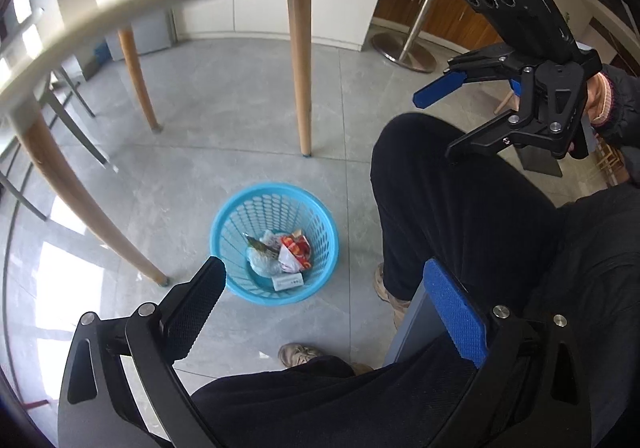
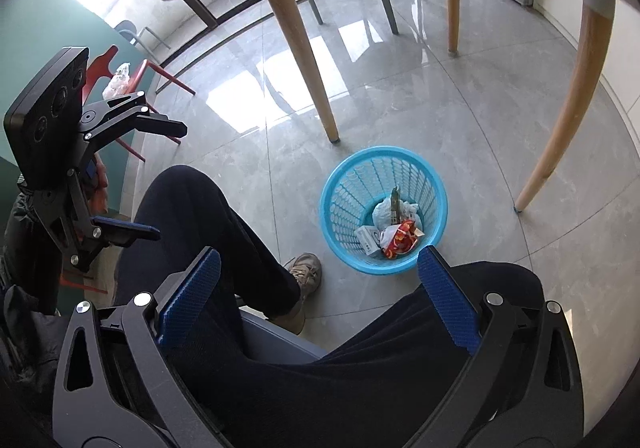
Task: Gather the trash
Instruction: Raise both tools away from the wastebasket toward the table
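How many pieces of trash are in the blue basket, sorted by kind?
In the blue basket, as far as the two views show:
Crumpled clear plastic bag: 1
Red and orange snack wrapper: 1
Small white box: 1
Dark green wrapper: 1
Total: 4 pieces visible; anything buried beneath them cannot be seen.

Right gripper (image 2: 320, 300) spread wide above the knees, nothing between its fingers. Blue basket (image 2: 340, 183) sits on the floor just beside a table leg (image 2: 304, 59), holding a red wrapper (image 2: 400, 242), white box (image 2: 368, 239) and crumpled bag (image 2: 382, 213). Left gripper (image 2: 160, 183) hangs open, far left.
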The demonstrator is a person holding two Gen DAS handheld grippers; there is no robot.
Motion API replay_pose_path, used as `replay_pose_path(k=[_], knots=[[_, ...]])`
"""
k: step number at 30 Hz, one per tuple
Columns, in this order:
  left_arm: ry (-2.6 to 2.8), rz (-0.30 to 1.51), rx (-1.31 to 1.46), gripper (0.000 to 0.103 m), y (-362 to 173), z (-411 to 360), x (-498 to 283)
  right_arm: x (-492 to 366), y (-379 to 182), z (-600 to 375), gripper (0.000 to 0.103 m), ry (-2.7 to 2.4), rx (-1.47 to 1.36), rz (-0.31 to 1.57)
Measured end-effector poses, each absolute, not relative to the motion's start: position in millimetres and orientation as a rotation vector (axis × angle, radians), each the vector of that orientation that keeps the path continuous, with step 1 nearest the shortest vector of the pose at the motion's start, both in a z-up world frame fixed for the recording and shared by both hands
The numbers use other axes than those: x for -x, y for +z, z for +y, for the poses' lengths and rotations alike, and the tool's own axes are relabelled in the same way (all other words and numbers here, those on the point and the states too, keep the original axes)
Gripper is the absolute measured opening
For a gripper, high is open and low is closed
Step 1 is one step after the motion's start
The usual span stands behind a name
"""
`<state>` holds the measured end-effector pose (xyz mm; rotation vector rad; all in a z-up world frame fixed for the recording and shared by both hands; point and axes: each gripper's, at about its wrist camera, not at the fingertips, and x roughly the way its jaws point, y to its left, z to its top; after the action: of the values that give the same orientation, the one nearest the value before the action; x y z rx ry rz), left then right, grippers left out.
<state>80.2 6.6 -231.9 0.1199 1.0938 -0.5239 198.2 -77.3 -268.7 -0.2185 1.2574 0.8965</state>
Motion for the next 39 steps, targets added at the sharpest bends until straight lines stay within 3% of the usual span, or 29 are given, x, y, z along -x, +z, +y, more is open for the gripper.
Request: replay_pose_path(k=[10, 21, 39], knots=[[-0.485, 0.893, -0.218, 0.097, -150, -1, -52, -171, -178, -102, 0.094, 0.936, 0.251, 1.065], [-0.419, 0.780, -0.193, 0.097, -84, 10, -93, -199, -102, -136, 0.094, 0.878, 0.251, 0.864], [-0.357, 0.813, -0.130, 0.097, -92, 23, -227, -325, -119, -114, 0.094, 0.833, 0.235, 0.825]])
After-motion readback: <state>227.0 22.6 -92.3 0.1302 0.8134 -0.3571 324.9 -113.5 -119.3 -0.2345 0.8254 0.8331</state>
